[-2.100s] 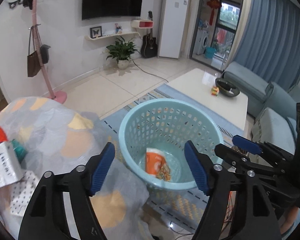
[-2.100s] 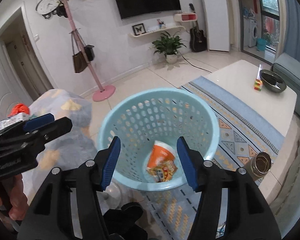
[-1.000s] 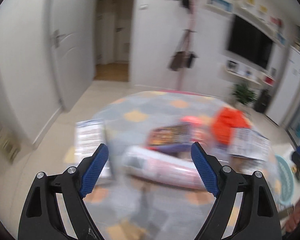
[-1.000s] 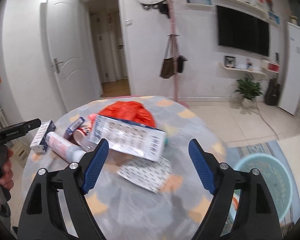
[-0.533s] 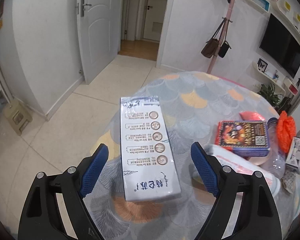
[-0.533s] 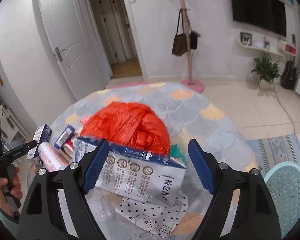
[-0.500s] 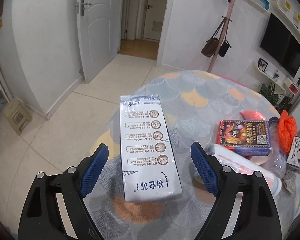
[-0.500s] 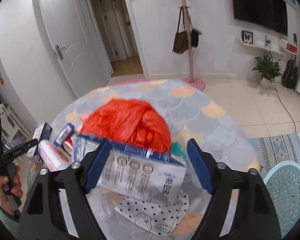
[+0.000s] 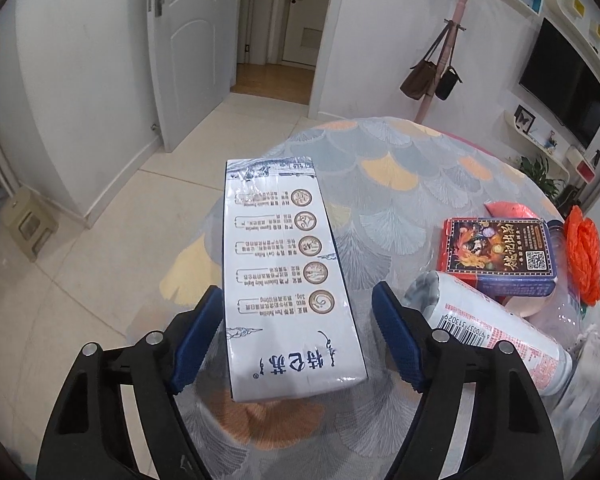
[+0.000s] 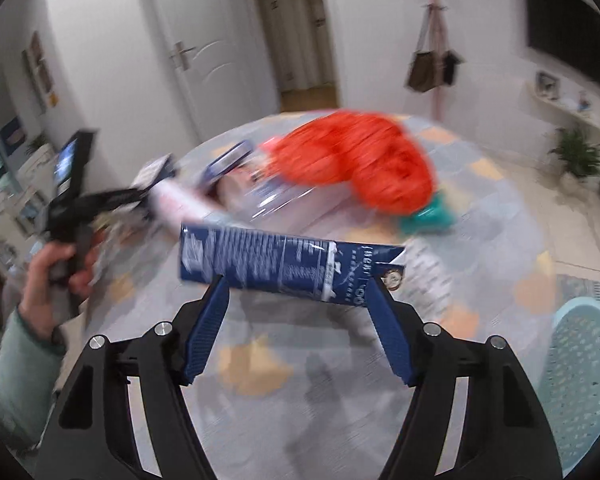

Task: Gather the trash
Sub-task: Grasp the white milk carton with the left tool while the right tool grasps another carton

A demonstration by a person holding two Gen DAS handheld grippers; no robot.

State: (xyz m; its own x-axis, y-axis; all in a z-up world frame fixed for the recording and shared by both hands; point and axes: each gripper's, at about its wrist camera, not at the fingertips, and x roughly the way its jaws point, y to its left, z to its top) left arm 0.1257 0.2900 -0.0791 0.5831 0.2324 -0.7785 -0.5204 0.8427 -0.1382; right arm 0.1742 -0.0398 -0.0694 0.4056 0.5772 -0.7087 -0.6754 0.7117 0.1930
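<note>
The left gripper (image 9: 298, 326) straddles the long white milk carton with brown round seals (image 9: 288, 280), which lies flat near the edge of the round table with its grey and orange scalloped cloth (image 9: 400, 184). Its blue jaws are closing, the left pad about at the carton's side, the right pad not yet touching. Beside it lie a white printed cylinder (image 9: 488, 330) and a dark card box (image 9: 500, 256). Over on the right, blurred, the right gripper (image 10: 296, 302) is closing around the dark blue carton (image 10: 284, 266); contact I cannot tell. The crumpled orange plastic bag (image 10: 364, 164) sits behind, the pale blue perforated basket (image 10: 584, 368) down on the floor.
</note>
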